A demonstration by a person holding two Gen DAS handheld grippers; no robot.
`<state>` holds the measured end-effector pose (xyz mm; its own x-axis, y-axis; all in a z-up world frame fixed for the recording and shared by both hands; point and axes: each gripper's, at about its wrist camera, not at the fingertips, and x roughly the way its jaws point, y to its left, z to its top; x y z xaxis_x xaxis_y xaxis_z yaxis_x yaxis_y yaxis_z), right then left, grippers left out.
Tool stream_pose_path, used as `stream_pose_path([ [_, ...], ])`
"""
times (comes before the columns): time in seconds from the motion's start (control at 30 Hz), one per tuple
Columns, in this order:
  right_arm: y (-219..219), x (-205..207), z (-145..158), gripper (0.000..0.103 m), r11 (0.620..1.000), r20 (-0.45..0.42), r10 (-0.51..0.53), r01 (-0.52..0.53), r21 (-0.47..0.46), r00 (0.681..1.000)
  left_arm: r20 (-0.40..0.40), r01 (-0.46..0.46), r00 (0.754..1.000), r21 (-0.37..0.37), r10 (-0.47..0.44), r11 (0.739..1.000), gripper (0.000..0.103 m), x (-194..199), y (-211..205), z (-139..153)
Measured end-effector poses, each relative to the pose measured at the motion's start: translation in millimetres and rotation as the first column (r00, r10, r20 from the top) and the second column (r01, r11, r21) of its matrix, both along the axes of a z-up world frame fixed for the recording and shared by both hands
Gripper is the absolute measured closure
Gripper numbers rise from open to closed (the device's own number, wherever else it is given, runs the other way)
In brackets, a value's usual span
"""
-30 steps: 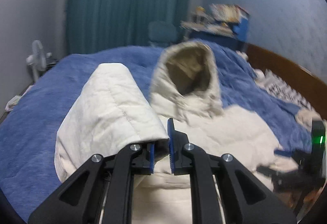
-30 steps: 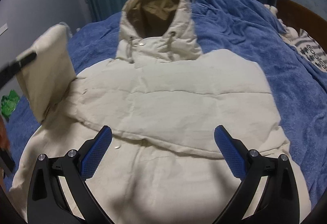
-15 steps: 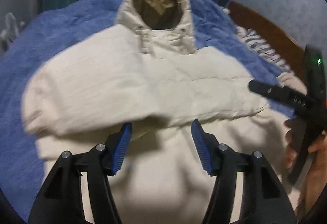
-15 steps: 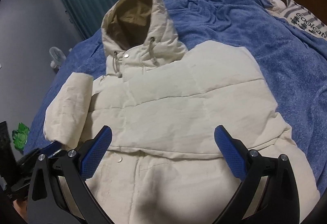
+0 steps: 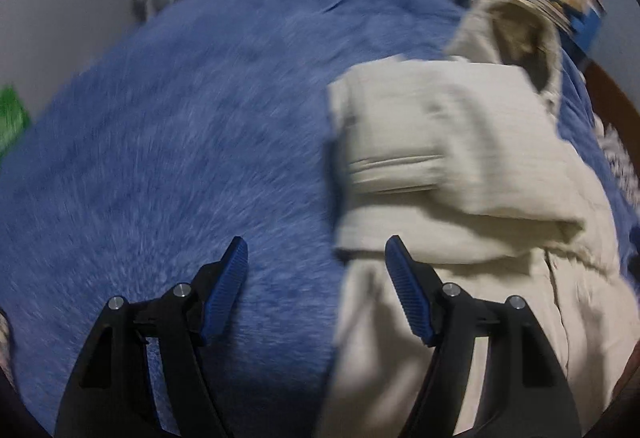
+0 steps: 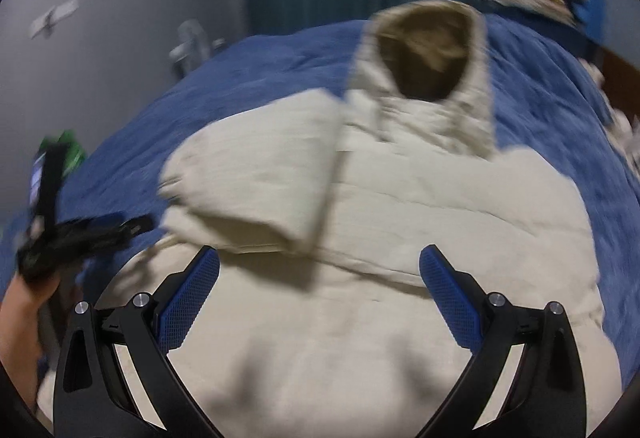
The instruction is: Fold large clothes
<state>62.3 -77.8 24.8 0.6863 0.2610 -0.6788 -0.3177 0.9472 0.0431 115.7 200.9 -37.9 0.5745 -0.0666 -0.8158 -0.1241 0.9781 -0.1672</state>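
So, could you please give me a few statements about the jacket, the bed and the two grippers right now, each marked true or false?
1. The cream jacket lies on a blue blanket. True.
2. The left gripper is clamped on a sleeve. False: its jaws have just been opening and hold nothing.
3. The left sleeve lies folded over the jacket's front. True.
4. The right gripper is shut. False: its jaws stand wide open above the jacket.
5. The hood is folded down flat. False: it stands open.
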Motion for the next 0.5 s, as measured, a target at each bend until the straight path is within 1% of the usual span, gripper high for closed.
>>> stream_pose_path([
  [0.07, 24, 3, -1, 0.007, 0.998, 0.014, 0.044, -0.043, -0.056, 0.999, -0.034, -0.031, 0.999, -0.057, 0.029, 0.998, 0.036, 2, 15, -10],
  [0.1, 35, 6, -1, 0.007, 0.994, 0.027, 0.056, -0.053, -0.095, 0.998, -0.043, -0.038, 0.999, -0.099, 0.033, 0.994, 0.036, 2, 21, -16],
  [0.13, 50, 10, -1, 0.007, 0.985, 0.046, 0.076, -0.068, -0.156, 0.996, -0.044, -0.037, 0.999, -0.116, 0.032, 0.993, 0.036, 2, 24, -18],
  [0.17, 68, 15, -3, 0.007, 0.968, 0.065, 0.113, -0.095, -0.231, 0.991, -0.043, -0.028, 0.999, -0.118, 0.023, 0.993, 0.036, 3, 26, -19],
  [0.23, 93, 22, -6, 0.007, 0.933, 0.088, 0.165, -0.127, -0.338, 0.982, -0.041, -0.013, 0.999, -0.1, 0.009, 0.995, 0.036, 2, 27, -18],
  [0.3, 115, 28, -12, 0.008, 0.894, 0.085, 0.203, -0.149, -0.422, 0.976, -0.045, -0.007, 0.999, -0.08, 0.003, 0.997, 0.036, 4, 23, -19],
  [0.33, 123, 34, -16, 0.01, 0.876, 0.072, 0.206, -0.151, -0.458, 0.976, -0.046, -0.004, 0.999, -0.074, 0.0, 0.997, 0.036, 4, 20, -19],
  [0.4, 132, 45, -26, 0.02, 0.849, 0.039, 0.188, -0.143, -0.508, 0.981, -0.052, 0.0, 0.999, -0.058, -0.003, 0.998, 0.036, 6, 17, -20],
  [0.43, 136, 52, -34, 0.027, 0.822, 0.022, 0.172, -0.131, -0.554, 0.985, -0.052, 0.003, 0.999, -0.051, -0.006, 0.999, 0.036, 7, 15, -19],
  [0.5, 136, 56, -44, 0.031, 0.796, 0.009, 0.17, -0.132, -0.59, 0.985, -0.05, 0.004, 0.999, -0.047, -0.007, 0.999, 0.036, 10, 11, -16],
])
